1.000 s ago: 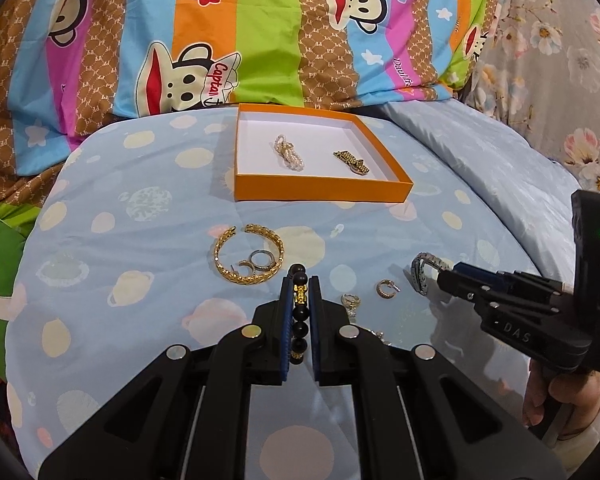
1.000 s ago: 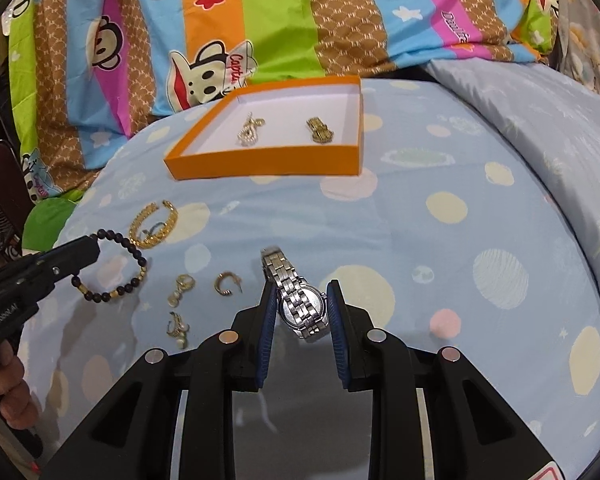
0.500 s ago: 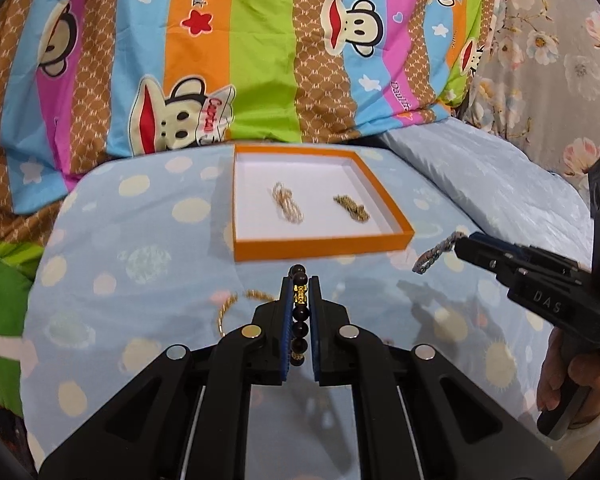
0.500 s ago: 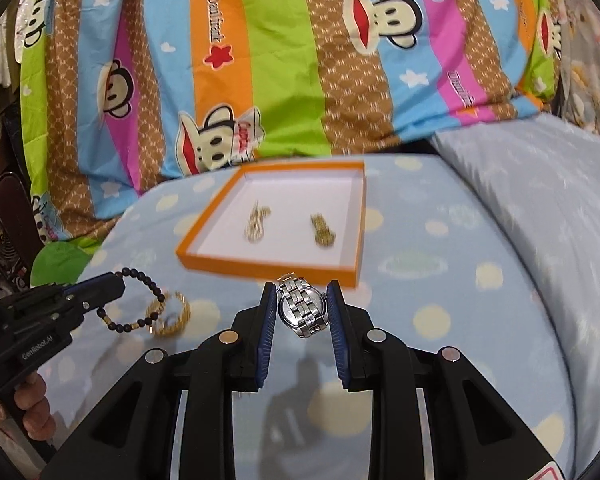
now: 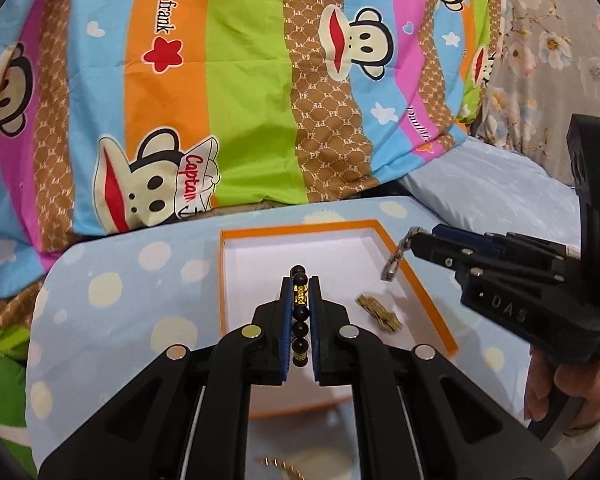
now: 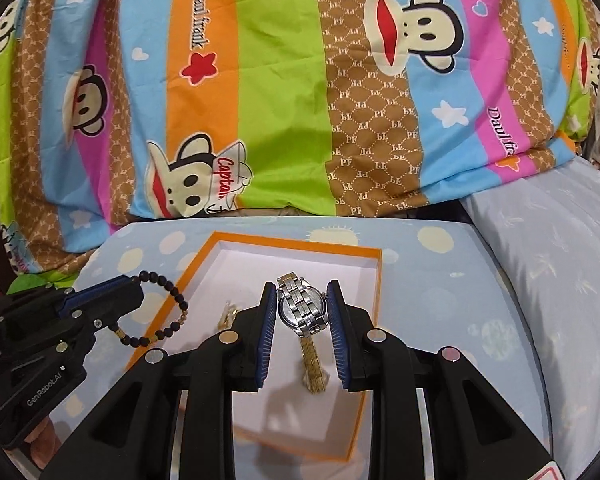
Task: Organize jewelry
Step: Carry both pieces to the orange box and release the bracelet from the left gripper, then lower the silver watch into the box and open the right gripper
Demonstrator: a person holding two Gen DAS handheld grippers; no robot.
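Observation:
An orange tray (image 5: 221, 280) with a white floor lies on the dotted blue bedding. My left gripper (image 5: 300, 284) hangs over the tray, shut on a black bead bracelet (image 5: 300, 320) with gold spacers. In the right wrist view that left gripper (image 6: 134, 286) sits above the tray's (image 6: 296, 245) left rim, the bead bracelet (image 6: 168, 312) dangling in a loop. My right gripper (image 6: 300, 292) is shut on a silver watch (image 6: 302, 308) above the tray's middle. A gold chain piece (image 5: 378, 312) rests inside the tray. From the left wrist view, the right gripper (image 5: 416, 240) shows the watch strap (image 5: 398, 258) hanging.
A striped monkey-print quilt (image 6: 284, 100) rises right behind the tray. A pale blue pillow (image 6: 560, 280) lies to the right, with floral fabric (image 5: 560, 60) beyond. A second small gold piece (image 6: 228, 316) lies in the tray. A gold bangle (image 5: 276, 462) peeks out below my left gripper. A hand (image 5: 540, 392) grips the right handle.
Both grippers have travelled forward from the loose jewelry on the bedding to above the tray, each keeping its piece. The rings and earrings have dropped out of view.

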